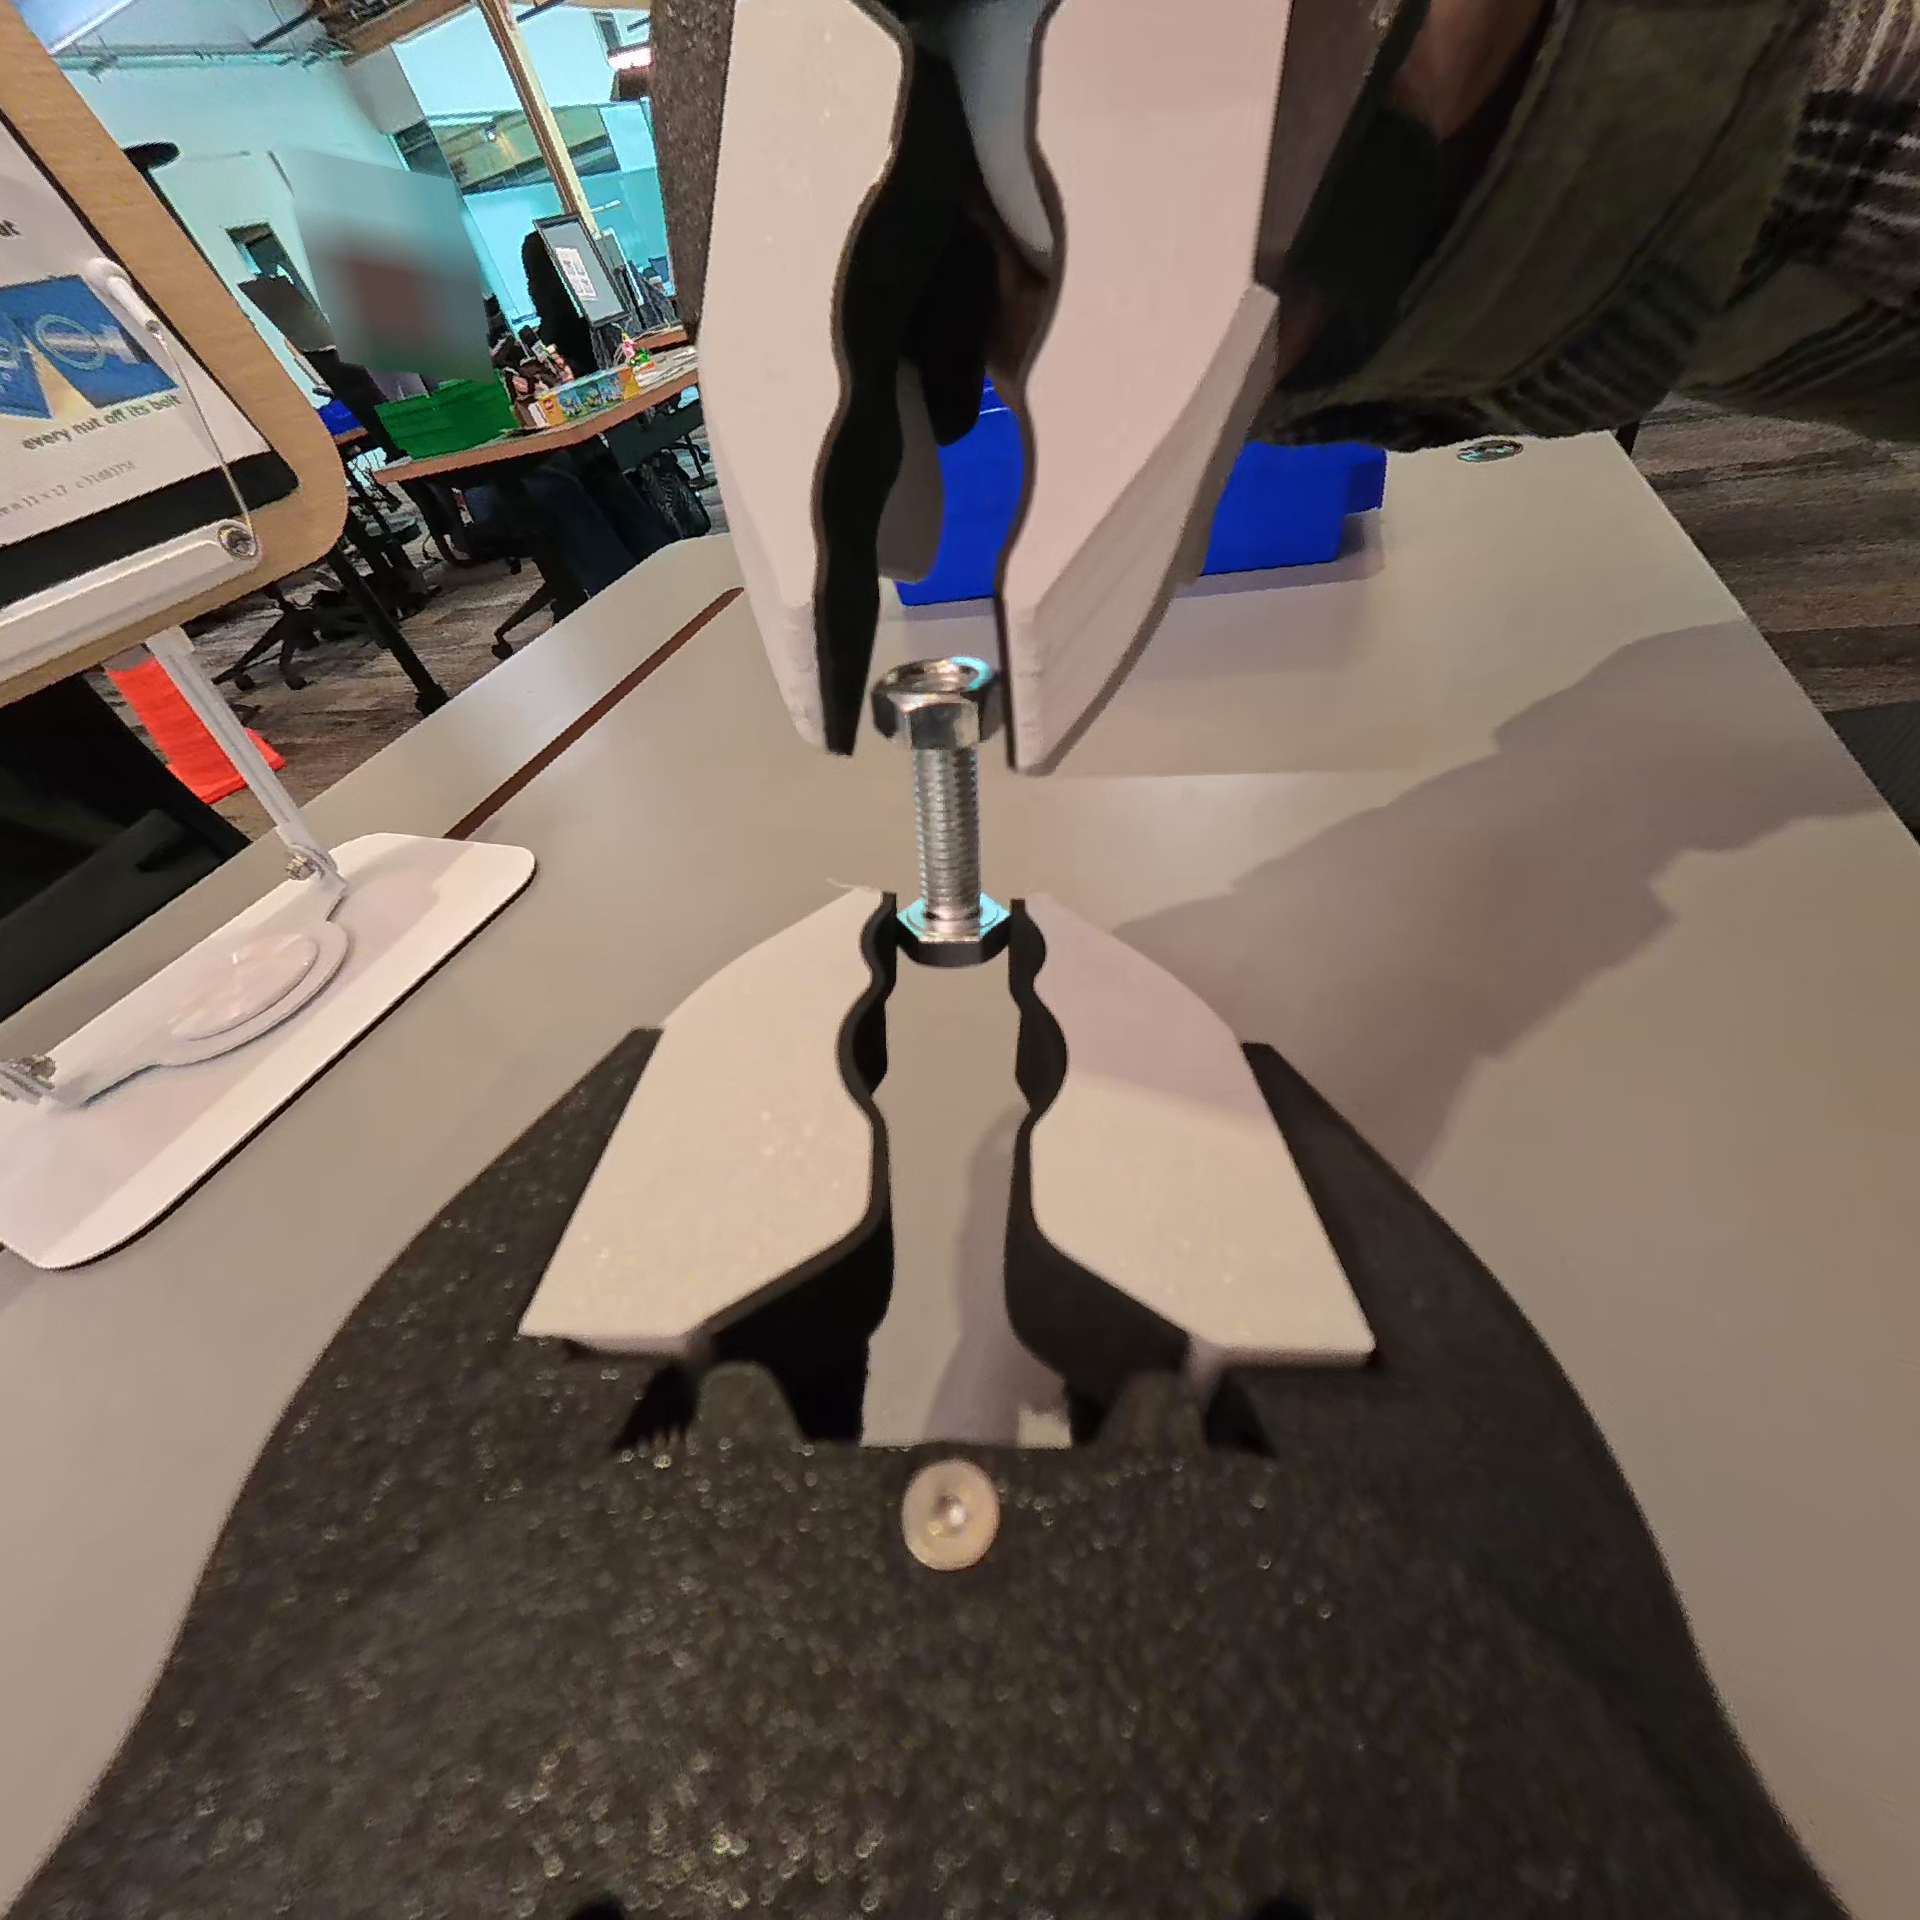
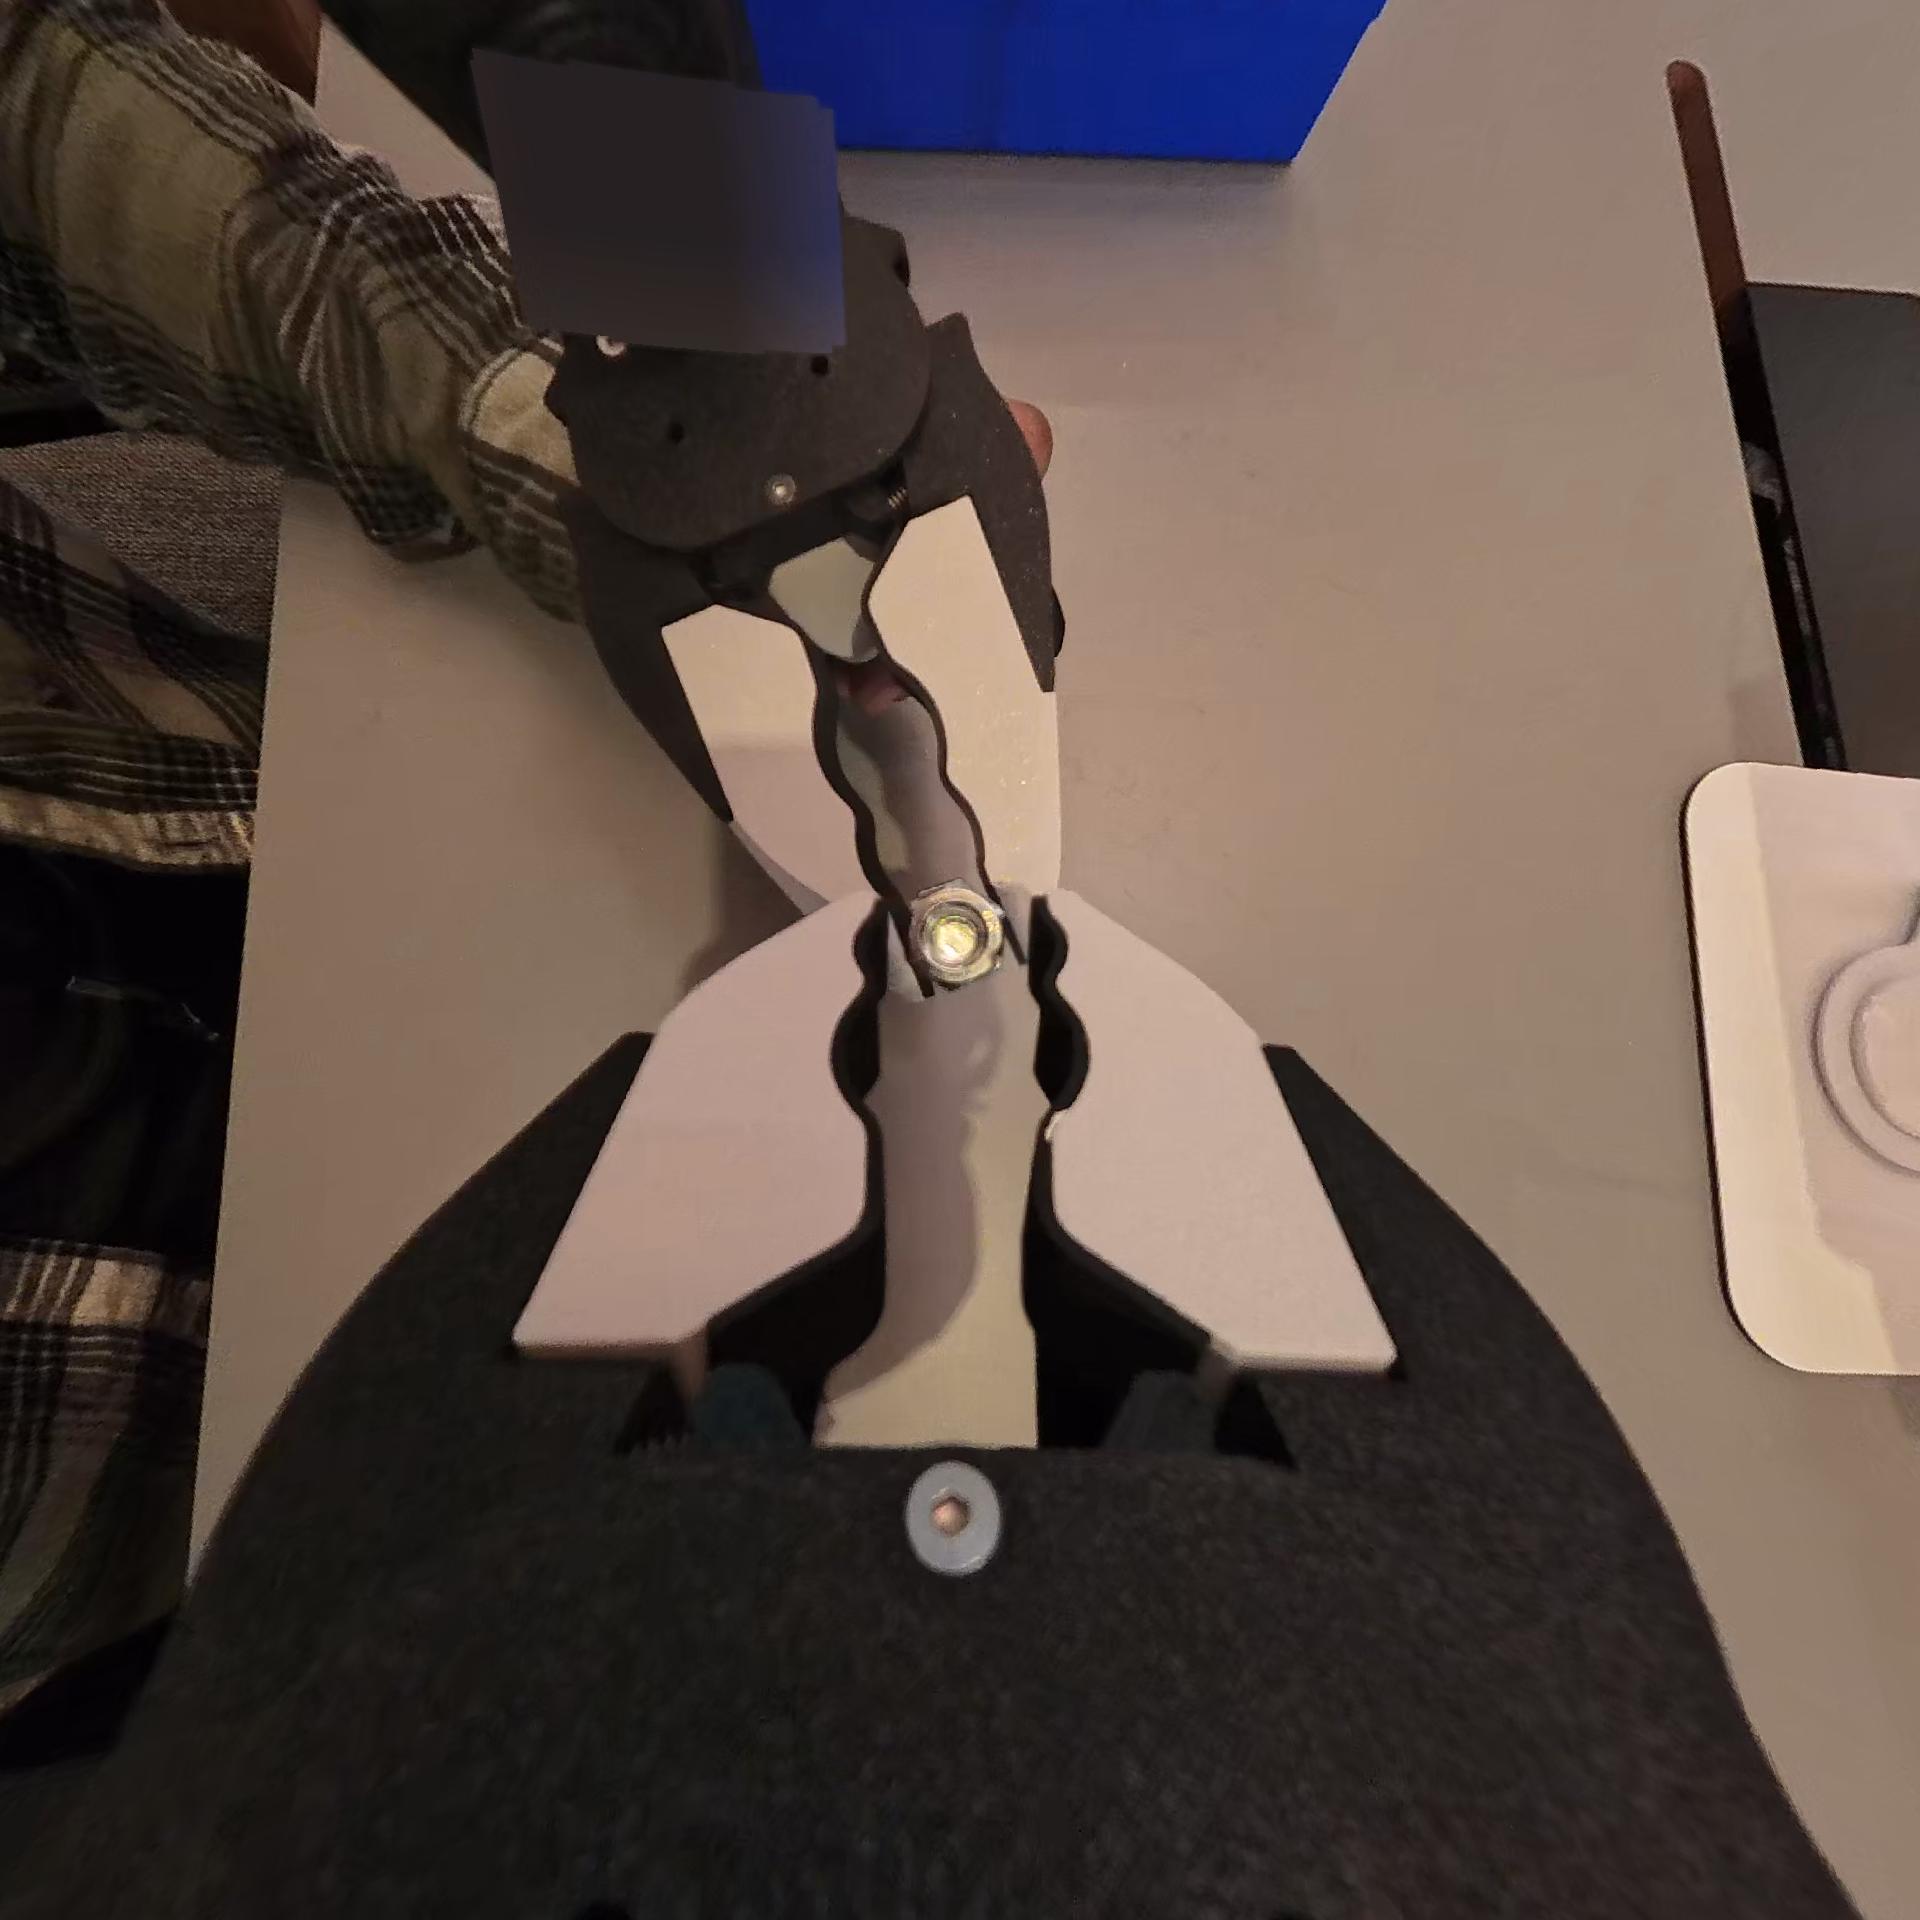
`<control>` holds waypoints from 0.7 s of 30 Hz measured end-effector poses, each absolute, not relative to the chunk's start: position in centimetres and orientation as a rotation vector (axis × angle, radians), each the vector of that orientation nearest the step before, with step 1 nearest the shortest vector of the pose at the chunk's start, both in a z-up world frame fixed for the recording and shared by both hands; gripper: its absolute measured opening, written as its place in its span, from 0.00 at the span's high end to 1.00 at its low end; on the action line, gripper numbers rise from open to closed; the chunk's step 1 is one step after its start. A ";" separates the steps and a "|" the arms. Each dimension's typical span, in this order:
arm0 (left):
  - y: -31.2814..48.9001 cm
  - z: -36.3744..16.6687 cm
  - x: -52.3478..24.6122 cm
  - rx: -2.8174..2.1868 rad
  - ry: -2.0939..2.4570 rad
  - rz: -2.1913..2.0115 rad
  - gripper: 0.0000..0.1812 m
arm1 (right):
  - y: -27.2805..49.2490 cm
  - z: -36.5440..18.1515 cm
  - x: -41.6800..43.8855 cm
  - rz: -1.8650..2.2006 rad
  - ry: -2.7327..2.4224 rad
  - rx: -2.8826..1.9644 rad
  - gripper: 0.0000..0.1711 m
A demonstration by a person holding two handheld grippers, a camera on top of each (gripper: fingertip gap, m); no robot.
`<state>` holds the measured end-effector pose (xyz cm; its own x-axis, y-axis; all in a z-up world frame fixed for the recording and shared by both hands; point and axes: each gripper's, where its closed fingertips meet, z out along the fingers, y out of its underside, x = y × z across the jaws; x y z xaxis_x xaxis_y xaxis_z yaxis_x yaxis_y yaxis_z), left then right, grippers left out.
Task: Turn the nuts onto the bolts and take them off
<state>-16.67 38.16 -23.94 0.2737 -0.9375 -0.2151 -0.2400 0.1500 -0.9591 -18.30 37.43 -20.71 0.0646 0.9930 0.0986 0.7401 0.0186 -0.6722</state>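
**Above the table, a nut at the bolt's tip**

Over the grey table (image 1: 1351, 935), the left gripper (image 1: 951, 935) is clamped on the hex head of a zinc-plated bolt (image 1: 940, 821), holding it upright. The hex nut (image 1: 935, 701) sits on the very end of the thread (going on or nearly off, I cannot tell). The right gripper (image 1: 930, 748) brackets the nut from above, jaws slightly apart. Next, probably: close squarely on the flats, then twist.

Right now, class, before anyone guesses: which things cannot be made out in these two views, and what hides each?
- Left wrist view: whether the right hand-held gripper actually pinches the nut; dark pads mask contact.
- Right wrist view: the bolt shank, hidden beneath the nut.
- Both views: the blue bin contents, blocked by that gripper or cut by the top edge.
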 end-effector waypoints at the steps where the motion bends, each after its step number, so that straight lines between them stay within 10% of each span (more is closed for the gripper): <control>1: 38.2 -23.9 -16.7 -1.349 1.211 -0.744 0.89 | 37.3 -20.7 -18.4 0.581 -1.732 -1.768 0.85; 10: 38.4 -23.2 -17.1 -1.360 1.146 -0.854 0.89 | 37.4 -18.8 -18.7 0.757 -1.514 -1.625 0.54; 21: 38.3 -22.9 -17.1 -1.365 1.125 -0.912 0.89 | 35.4 -18.6 -20.2 0.994 -1.385 -1.455 0.47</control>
<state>-17.06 38.26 -22.91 0.2545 -0.9642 -0.0742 -0.1269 0.0428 -0.9910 -20.16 35.39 -18.63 0.0619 0.9979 0.0171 0.3032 -0.0025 -0.9529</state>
